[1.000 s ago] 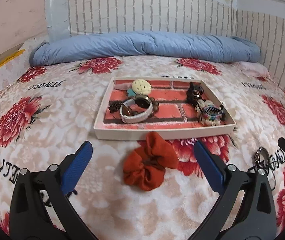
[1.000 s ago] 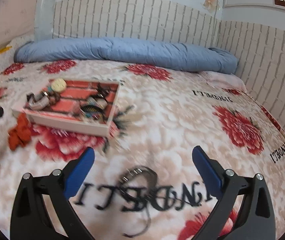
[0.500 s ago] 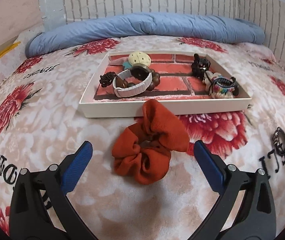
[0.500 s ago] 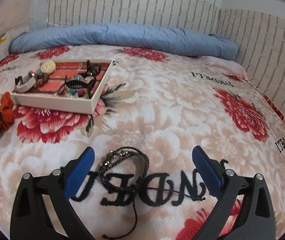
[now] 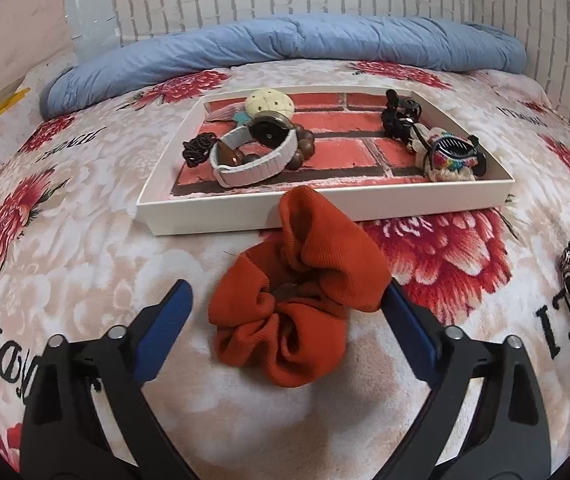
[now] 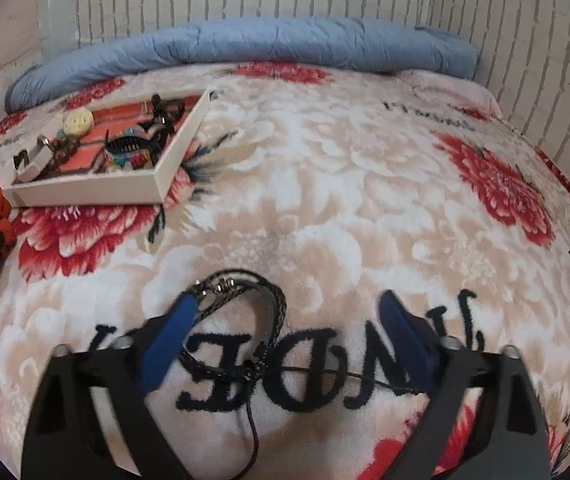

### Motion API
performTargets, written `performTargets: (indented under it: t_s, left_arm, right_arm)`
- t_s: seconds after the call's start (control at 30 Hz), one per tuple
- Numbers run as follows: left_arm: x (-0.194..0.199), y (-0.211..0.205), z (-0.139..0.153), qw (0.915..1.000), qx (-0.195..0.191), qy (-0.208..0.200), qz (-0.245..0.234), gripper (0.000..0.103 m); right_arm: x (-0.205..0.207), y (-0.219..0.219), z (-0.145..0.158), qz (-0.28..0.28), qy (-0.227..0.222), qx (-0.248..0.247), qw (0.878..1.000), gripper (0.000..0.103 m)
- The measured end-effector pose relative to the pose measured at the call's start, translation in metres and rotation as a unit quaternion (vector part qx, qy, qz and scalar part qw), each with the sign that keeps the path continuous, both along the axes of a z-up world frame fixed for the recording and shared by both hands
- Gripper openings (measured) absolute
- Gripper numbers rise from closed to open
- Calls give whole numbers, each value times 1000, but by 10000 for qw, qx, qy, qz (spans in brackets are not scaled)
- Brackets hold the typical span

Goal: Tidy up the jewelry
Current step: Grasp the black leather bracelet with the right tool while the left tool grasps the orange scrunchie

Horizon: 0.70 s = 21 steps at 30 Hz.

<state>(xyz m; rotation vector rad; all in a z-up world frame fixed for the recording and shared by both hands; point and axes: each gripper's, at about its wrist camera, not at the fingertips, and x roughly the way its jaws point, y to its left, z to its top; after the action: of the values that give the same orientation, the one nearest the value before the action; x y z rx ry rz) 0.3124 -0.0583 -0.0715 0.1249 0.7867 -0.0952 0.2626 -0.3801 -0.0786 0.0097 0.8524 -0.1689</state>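
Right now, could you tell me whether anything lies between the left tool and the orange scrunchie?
Nothing visible does. The left tool is open, with the orange scrunchie lying between its fingers on the floral blanket. Beyond it, only the near wall of the white tray separates it from the tray floor.

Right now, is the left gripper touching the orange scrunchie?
Cannot tell. In the left wrist view the open left gripper straddles the orange scrunchie; bare blanket shows beside the left finger, but the scrunchie overlaps the right finger, hiding any gap.
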Motion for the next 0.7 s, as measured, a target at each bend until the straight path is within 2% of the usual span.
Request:
performTargets:
  t_s: [0.07,0.2,0.27,0.33,0.37,0.43,0.57,0.7]
  left_arm:
    - [1,-2,-2,10000,24,48,-46,85]
    - [3,-2,-6,9998,-52,169,-89,78]
    - [4,0,-8,9996,-132,222,-101,72]
    - [5,1,-9,9994,-200,253,-94,60]
    - [5,2,-9,9993,-240,257,-99,58]
    - [3,5,-8,9991,-334,231,-103,50]
    - [2,7,-8,9990,-396,199,-99,44]
    - [0,7,-6,9991,-386,158,-117,39]
  right_arm:
    - [4,-3,-7,-13,159,92,9998,64]
    - [5,-7,-11,-44,212,201,9996,61]
    - [5,-5,-12,-17,216,162,9996,54]
    - [5,-2,-11,22,217,103,9997,49]
    - [5,-1,-11,32,214,77,9997,46]
    - [4,1,-10,43,198,24,9998,36]
    - [4,0,-8,50,175,45,9998,23]
    - [3,-2,-6,49,123,113,9998,14]
